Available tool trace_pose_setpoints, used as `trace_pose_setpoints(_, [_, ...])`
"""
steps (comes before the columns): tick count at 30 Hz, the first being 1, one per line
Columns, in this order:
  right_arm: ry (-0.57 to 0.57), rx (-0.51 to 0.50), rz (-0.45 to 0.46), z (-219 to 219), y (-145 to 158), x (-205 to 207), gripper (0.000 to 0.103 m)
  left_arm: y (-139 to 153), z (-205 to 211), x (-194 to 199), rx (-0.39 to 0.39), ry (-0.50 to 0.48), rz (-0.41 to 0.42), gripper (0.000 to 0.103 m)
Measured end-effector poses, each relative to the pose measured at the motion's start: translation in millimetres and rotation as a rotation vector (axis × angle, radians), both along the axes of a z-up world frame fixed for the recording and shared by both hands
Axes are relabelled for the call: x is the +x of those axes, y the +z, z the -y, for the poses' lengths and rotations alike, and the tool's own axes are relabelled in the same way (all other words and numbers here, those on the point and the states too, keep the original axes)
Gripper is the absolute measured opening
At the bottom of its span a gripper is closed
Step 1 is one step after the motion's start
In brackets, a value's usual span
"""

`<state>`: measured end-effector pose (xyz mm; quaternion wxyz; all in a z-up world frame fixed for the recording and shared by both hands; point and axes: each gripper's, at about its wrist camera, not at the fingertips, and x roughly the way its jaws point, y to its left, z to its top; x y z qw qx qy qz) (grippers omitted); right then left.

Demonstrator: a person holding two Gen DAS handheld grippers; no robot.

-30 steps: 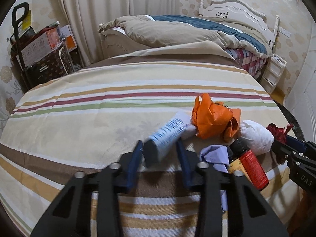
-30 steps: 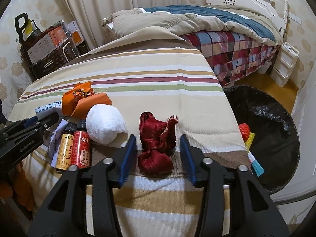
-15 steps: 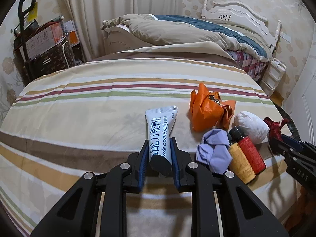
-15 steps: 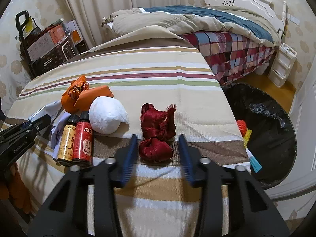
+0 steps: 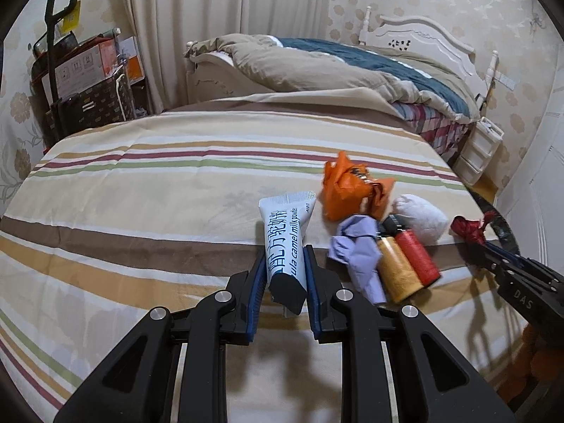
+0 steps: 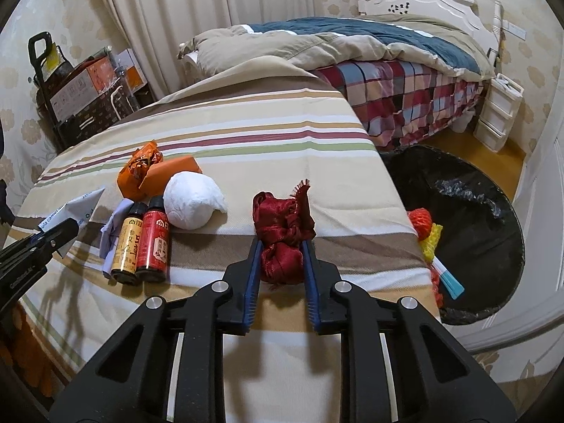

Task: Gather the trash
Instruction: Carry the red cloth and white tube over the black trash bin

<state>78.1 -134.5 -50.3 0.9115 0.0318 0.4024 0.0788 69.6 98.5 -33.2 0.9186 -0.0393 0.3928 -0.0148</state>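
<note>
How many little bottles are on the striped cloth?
2. The yellow bottle and the red bottle lie side by side, touching, just in front of the white wad, with the purple paper on their other side. None seems hidden.

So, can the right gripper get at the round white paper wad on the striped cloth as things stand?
Probably not yet: the right gripper is shut on the dark red mesh bundle. The white paper wad itself lies uncovered.

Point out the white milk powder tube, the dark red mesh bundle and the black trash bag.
milk powder tube (image 5: 287, 243), left wrist view, on its printed middle.
red mesh bundle (image 6: 282, 238), right wrist view, on its knotted centre.
black trash bag (image 6: 469, 211), right wrist view, on its inner lining.
</note>
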Motion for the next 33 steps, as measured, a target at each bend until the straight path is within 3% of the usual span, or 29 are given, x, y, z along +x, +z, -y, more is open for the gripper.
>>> trace_pose_setpoints(14, [-0.081, 0.028, 0.070, 40, 24, -21, 0.021, 23, 57, -9, -0.018, -0.117, 0.063, 0.022])
trace_pose_setpoints(24, [-0.197, 0.022, 0.110, 94, 33, -21, 0.021, 35, 133, 6, -0.012, -0.253, 0.100, 0.022])
trace_pose_setpoints(33, [-0.277, 0.029, 0.103, 141, 23, -8, 0.021, 30, 201, 25, 0.021, -0.350, 0.102, 0.022])
